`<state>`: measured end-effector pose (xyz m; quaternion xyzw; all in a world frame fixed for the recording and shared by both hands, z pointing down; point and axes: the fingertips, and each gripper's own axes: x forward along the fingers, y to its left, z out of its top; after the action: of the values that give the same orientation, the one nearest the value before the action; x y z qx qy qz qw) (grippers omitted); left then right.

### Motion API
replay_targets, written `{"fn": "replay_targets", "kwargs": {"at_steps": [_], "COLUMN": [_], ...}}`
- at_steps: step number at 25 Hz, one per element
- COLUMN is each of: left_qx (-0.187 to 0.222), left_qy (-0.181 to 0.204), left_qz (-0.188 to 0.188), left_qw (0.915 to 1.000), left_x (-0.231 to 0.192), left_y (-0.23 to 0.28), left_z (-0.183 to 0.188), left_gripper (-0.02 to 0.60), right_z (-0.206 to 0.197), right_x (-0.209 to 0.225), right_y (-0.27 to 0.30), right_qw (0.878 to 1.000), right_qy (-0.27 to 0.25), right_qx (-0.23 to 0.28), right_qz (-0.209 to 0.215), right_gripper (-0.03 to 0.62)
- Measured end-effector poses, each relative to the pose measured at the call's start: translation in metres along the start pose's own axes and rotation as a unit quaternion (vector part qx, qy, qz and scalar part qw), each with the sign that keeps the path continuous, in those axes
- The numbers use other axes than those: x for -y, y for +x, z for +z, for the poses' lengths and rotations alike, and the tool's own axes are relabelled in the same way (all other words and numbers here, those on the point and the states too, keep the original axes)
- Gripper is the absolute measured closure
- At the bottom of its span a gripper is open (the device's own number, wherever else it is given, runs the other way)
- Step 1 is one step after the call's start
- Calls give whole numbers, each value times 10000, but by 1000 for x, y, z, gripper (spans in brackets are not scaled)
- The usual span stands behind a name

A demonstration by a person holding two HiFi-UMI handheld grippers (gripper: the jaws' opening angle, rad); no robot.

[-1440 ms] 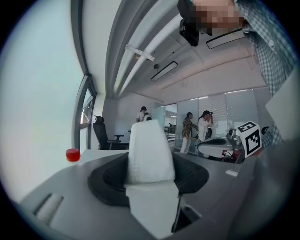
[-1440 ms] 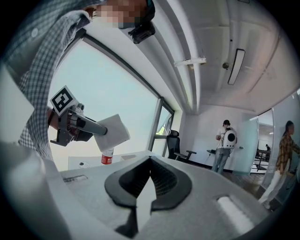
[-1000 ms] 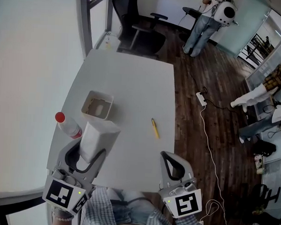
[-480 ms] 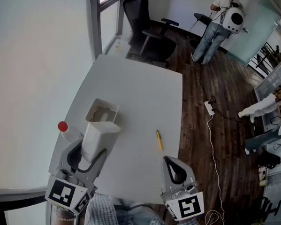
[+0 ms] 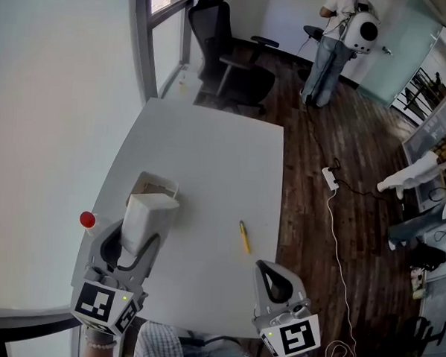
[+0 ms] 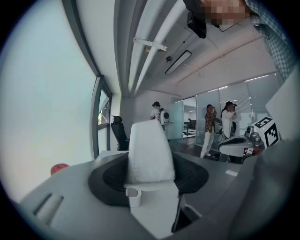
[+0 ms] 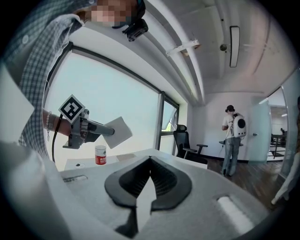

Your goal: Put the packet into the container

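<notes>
Packet [image 5: 146, 218], white, is pinched upright between the left gripper [image 5: 135, 240] fingers [image 6: 192, 176], raised above the counter [image 5: 209, 158] and overlapping the open container [image 5: 157, 184] in the head view. Right gripper [image 5: 272, 268] fingers [image 7: 166, 185] are pressed together, empty, near the yellow pen [image 5: 244, 236].

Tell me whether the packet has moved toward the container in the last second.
Yes. Held in the left gripper, the packet has moved forward: it now overlaps the near side of the container, which showed whole before.
</notes>
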<state>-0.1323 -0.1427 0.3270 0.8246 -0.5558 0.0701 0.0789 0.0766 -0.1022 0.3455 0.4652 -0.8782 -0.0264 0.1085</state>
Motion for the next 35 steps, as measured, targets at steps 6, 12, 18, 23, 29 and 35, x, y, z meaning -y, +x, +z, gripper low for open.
{"fn": "replay_targets", "kwargs": {"at_steps": [6, 12, 18, 23, 29, 35], "left_qx": [-40, -120, -238, -267, -445, -792], "left_qy": [-23, -101, -164, -287, -347, -542], "left_qz": [187, 380, 593, 707, 791, 942], "left_qw": [9998, 9992, 9978, 9967, 9953, 9909], "left_x": [-8, -21, -31, -41, -49, -60], "left_y": [16, 36, 49, 66, 80, 91], "left_z": [-3, -10, -23, -28, -40, -63], "left_gripper": [322, 322, 322, 322, 322, 321], "right_z": [-13, -18, -23, -29, -28, -33], "right_x": [12, 17, 20, 25, 14, 12], "right_y": [-6, -2, -7, -4, -2, -5], "right_qw": [9998, 9997, 9996, 9992, 9992, 9990], "right_qy": [50, 45, 65, 148, 267, 309], "right_qx": [-133, -197, -222, -302, -283, -330], "right_qz": [-141, -147, -172, -234, -55, -60], "right_gripper": [595, 595, 595, 595, 595, 595]}}
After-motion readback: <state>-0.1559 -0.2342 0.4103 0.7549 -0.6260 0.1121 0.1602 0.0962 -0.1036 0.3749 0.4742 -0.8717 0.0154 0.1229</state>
